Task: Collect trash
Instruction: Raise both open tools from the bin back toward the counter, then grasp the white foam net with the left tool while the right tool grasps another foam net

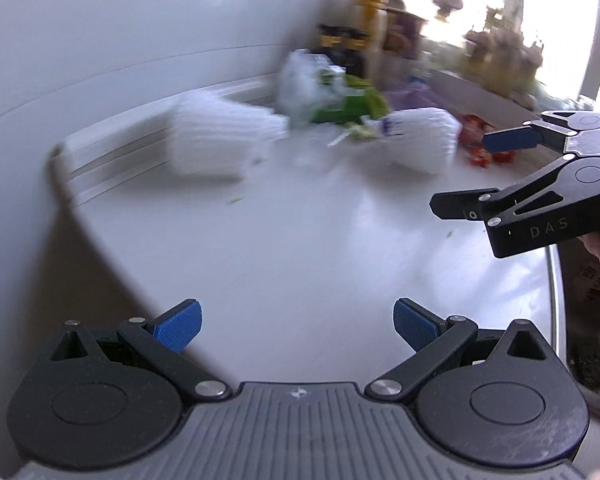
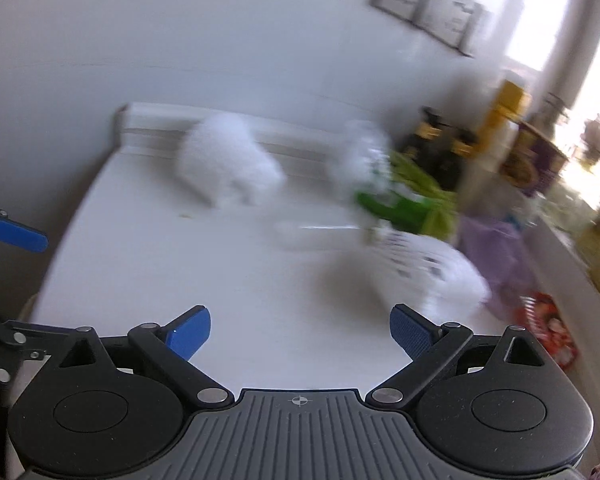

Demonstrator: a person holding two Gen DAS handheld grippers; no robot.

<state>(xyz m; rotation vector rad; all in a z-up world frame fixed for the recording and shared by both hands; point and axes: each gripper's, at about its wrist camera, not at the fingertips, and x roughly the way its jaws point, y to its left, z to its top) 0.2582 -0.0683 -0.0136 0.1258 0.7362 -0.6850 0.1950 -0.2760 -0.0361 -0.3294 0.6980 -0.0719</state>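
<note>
Trash lies along the far side of a white counter (image 1: 292,248). There are two white crumpled bags (image 1: 220,140) (image 1: 416,138), a green wrapper (image 1: 352,106), a clear plastic bag (image 1: 304,80) and a red wrapper (image 1: 480,140). My left gripper (image 1: 296,326) hangs open over bare counter, well short of the trash. My right gripper (image 1: 476,172) comes in from the right, open and empty, close to the red wrapper. In the right wrist view the right gripper (image 2: 300,332) is open, with a white bag (image 2: 440,268), the green wrapper (image 2: 404,208) and another white bag (image 2: 228,168) ahead. Both views are blurred.
Dark bottles (image 2: 440,148), a yellow bottle (image 2: 504,108) and a purple bag (image 2: 496,248) stand at the back right near a bright window. A white wall (image 1: 120,40) backs the counter. The counter's left edge (image 1: 72,208) drops off; a metal rim (image 1: 556,300) runs along the right.
</note>
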